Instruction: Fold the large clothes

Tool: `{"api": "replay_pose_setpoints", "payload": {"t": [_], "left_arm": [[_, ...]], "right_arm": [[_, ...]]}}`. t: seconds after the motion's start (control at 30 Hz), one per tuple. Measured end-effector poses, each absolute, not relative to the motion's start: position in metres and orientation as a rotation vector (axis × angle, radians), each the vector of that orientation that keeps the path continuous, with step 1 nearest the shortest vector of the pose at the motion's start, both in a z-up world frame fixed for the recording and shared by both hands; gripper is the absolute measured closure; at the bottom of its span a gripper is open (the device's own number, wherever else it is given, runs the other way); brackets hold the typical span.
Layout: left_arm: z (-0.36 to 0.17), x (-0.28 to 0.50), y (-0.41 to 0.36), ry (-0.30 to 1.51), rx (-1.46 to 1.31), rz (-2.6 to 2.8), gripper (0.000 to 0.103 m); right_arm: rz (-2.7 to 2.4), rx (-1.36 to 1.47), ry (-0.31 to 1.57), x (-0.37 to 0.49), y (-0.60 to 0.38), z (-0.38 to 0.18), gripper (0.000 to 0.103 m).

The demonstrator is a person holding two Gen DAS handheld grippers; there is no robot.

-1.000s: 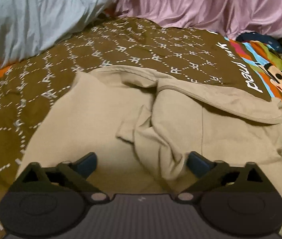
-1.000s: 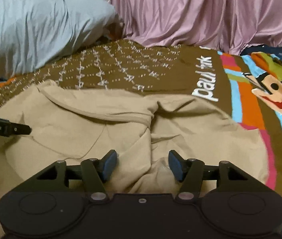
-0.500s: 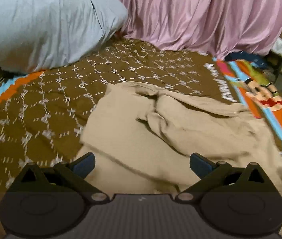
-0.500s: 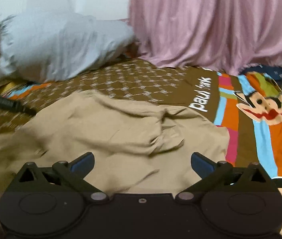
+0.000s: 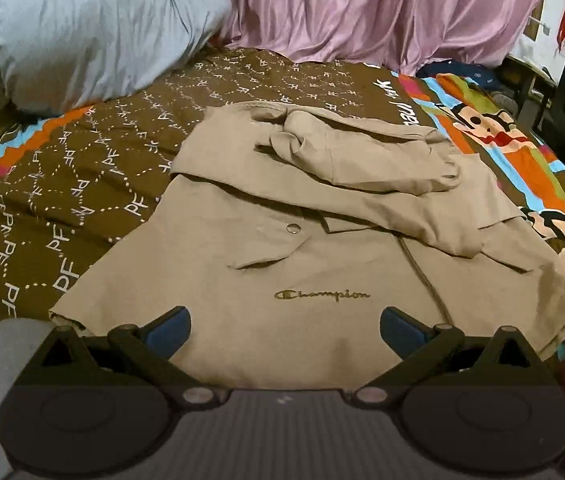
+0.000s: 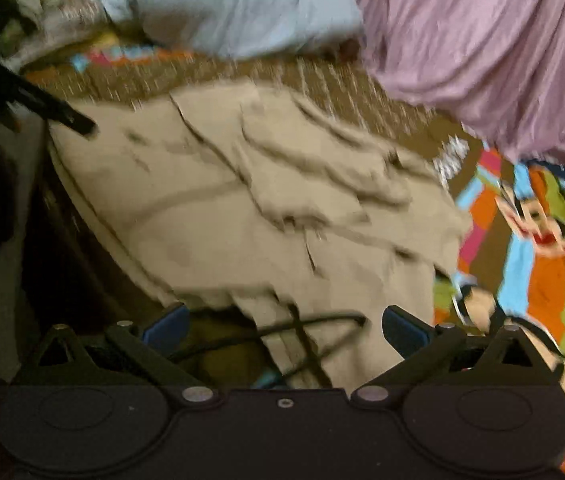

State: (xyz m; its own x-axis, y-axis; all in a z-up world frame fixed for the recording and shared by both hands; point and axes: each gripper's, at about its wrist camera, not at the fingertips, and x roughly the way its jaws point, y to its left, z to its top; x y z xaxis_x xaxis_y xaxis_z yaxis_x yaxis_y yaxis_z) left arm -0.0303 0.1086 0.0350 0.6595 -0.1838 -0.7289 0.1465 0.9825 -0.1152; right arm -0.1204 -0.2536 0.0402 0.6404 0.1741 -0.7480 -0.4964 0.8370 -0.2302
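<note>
Hovering over the bed (image 5: 82, 184), both my left gripper (image 5: 284, 322) and right gripper (image 6: 284, 322) stand apart, empty. The tan jacket (image 5: 322, 248) lies just ahead of them, its length running away from me, its near hem closest to my left gripper.

Left wrist view: tan jacket (image 5: 322, 264) carries an embroidered script logo "Champion" (image 5: 322, 295) in darker thread across the chest, near its front edge.

Brown bedspread (image 5: 94, 184) is printed with repeated white "PF" monograms (image 5: 63, 276) joined by dashed lines. Far edge of the brown panel shows large white lettering (image 5: 406, 114), partly covered by the jacket; only "paul" is readable, the rest is not.

Right wrist view: motion-blurred; no text legible.
</note>
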Motion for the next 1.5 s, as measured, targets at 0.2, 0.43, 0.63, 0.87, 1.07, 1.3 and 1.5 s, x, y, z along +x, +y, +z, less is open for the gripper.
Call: {"api": "replay_pose_setpoints", "payload": {"t": [0.2,0.43,0.63,0.87,1.07,1.3,1.5], "left_arm": [[0.035,-0.042,0.074,0.805,0.132,-0.294,0.0],[0.021,-0.065,0.01,0.787,0.395,-0.458,0.0],[0.013,-0.071,-0.009,0.789,0.437,-0.507,0.0],[0.008,-0.047,0.003,0.846,0.414,-0.356,0.009],[0.028,-0.017,0.062,0.814,0.303,-0.062,0.022],[0.041,-0.011,0.112,0.756,0.366,0.063,0.026],[0.032,-0.005,0.123,0.806,0.388,0.031,0.047]], "right_arm": [[0.286,-0.395,0.902,-0.112,-0.271,0.024,0.001],[0.228,-0.434,0.868,-0.094,-0.267,0.01,0.008],[0.252,-0.35,0.737,-0.078,-0.272,0.033,0.069],[0.259,-0.18,0.622,-0.049,-0.273,0.071,0.091],[0.215,-0.144,0.573,-0.042,-0.282,0.085,0.091],[0.184,-0.13,0.585,-0.055,-0.29,0.076,0.089],[0.212,-0.259,0.67,-0.078,-0.288,0.054,0.056]]}}
